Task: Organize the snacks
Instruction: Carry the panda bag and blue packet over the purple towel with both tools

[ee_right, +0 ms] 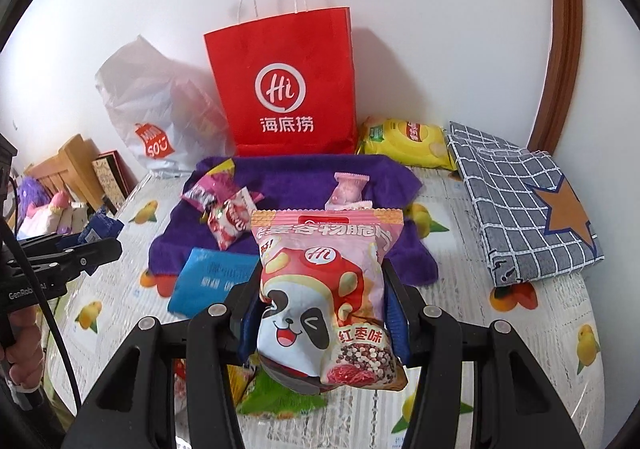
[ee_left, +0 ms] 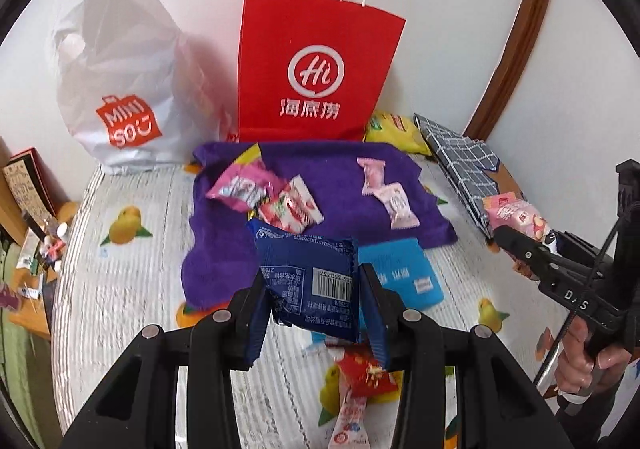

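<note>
L gripper [ee_left: 316, 313] is clamping a dark blue snack pack [ee_left: 310, 281] between its jaws, barcode side facing up, pack hanging clear above the bed [ee_left: 132, 281]. R gripper [ee_right: 320, 313] is gripping a pink panda-print snack bag [ee_right: 326, 297] w/ its jaws pressing on both sides, bag standing upright & lifted off the bed. In the L wrist view the R gripper is showing at the right edge w/ the same pink bag, a hand [ee_left: 588, 361] wrapping its handle. Just beyond both grippers a light blue packet [ee_right: 212, 281] is lying on the fruit-print bed cover, partly on the front edge of a purple towel [ee_right: 296, 177]. On the towel's left part, pink & red-white candy packs [ee_left: 268, 197] are sitting in a loose pile; toward its right, two small pale pink packs [ee_left: 384, 189] are lying close together. Below the L gripper a red snack pack [ee_left: 368, 373] & a long pink-white one are lying on the cover. Behind the towel a red paper bag [ee_right: 284, 89] is standing upright against the wall, a white MINISO plastic bag [ee_left: 120, 89] to its left, a yellow chip bag [ee_right: 404, 141] to its right. A grey checked cloth bag [ee_right: 516, 201] w/ a star patch is lying flat at far right.
</note>
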`<state>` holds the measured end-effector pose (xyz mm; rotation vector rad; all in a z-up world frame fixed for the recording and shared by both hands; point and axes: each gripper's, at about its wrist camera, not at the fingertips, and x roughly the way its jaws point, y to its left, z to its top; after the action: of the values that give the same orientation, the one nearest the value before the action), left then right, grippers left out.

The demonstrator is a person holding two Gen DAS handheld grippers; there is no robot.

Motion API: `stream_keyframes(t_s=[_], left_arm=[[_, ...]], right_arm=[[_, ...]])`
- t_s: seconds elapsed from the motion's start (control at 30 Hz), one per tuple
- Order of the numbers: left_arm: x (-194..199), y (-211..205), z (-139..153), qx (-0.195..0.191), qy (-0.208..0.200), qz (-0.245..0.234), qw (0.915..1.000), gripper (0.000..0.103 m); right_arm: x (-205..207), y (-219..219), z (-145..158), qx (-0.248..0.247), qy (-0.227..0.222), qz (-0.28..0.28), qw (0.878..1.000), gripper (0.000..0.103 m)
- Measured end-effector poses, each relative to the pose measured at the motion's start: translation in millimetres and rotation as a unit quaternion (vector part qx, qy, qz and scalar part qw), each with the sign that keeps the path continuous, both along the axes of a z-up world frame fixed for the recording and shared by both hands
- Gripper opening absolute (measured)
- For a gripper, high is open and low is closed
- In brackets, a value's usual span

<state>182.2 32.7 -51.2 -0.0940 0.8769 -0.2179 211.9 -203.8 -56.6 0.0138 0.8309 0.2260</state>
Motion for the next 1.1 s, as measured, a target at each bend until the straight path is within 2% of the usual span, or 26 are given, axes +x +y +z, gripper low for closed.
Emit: stream_keyframes(t_s=[0.4,0.67,0.9,1.1], left_arm=[[62,3,21,0.001,-0.018,0.017,0.9997,0.040],[113,11,21,-0.011,-0.006,0.029,0.9995,0.040],[150,12,15,-0.011,0.001,0.031,0.9995,0.040],[162,24,-9,-0.037,0.013,0.033,0.9987,0.040]], right_arm=[[68,15,6,0.022,-0.004,0.002,1.000,0.051],[114,25,5,0.013,-0.003,0.002,1.000,0.051],[150,31,3,0.015,-0.005,-0.001,1.000,0.051],[170,40,-13,0.027,0.000,0.008,1.000,0.051]])
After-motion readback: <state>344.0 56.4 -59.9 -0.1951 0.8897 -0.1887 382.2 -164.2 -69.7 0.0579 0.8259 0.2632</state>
